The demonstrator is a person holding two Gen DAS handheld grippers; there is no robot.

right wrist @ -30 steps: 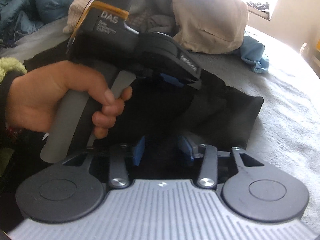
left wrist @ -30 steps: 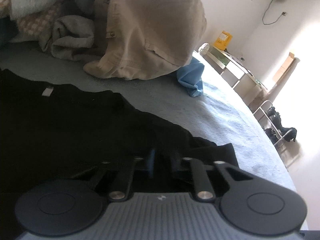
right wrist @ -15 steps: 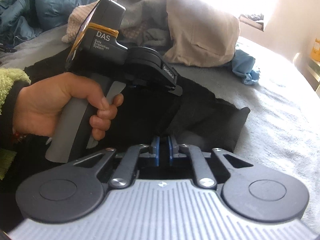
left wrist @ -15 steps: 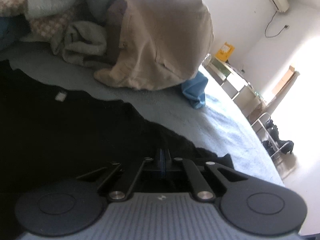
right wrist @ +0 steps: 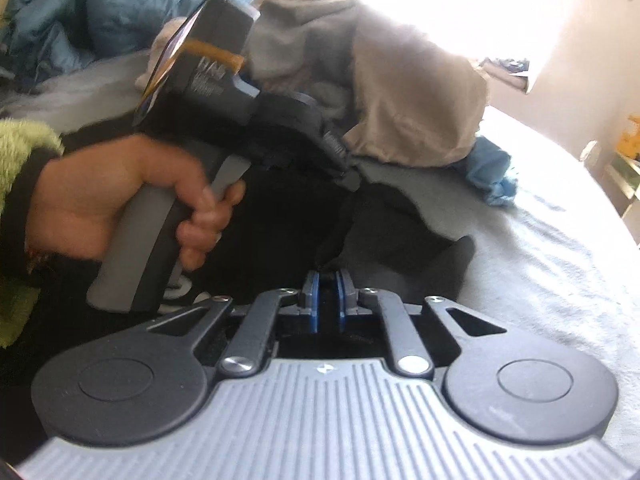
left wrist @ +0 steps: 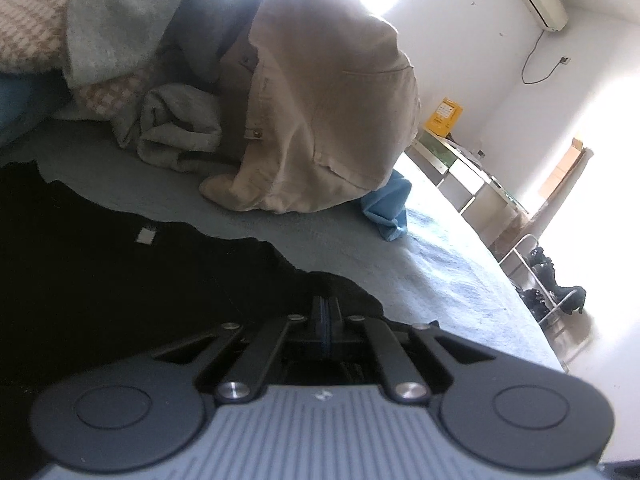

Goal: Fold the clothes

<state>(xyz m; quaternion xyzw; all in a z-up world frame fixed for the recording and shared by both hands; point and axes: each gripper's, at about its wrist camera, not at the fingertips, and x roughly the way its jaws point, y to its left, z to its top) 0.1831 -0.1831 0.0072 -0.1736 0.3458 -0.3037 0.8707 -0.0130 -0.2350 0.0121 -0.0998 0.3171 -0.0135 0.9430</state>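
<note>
A black garment (left wrist: 120,280) lies spread on the grey-blue bed (left wrist: 420,272), a small white label showing near its far edge. My left gripper (left wrist: 326,308) is shut on the garment's near right edge. In the right wrist view a person's hand (right wrist: 100,200) holds that left gripper (right wrist: 350,178), and a fold of black cloth hangs from its tip. My right gripper (right wrist: 326,300) is shut on the black garment (right wrist: 392,232) a little nearer, its blue pads (right wrist: 314,300) pinching cloth that rises between them.
A heap of clothes lies at the back of the bed: a beige garment (left wrist: 320,120), a grey towel (left wrist: 176,132) and a blue cloth (left wrist: 388,212). A blue quilt (right wrist: 100,20) lies far left. A desk (left wrist: 460,168) and a shoe rack (left wrist: 552,288) stand beyond the bed's right edge.
Both grippers' jaws closed onto the black garment's edge. Both have since risen slightly, and the pinched cloth has lifted off the bed with them.
</note>
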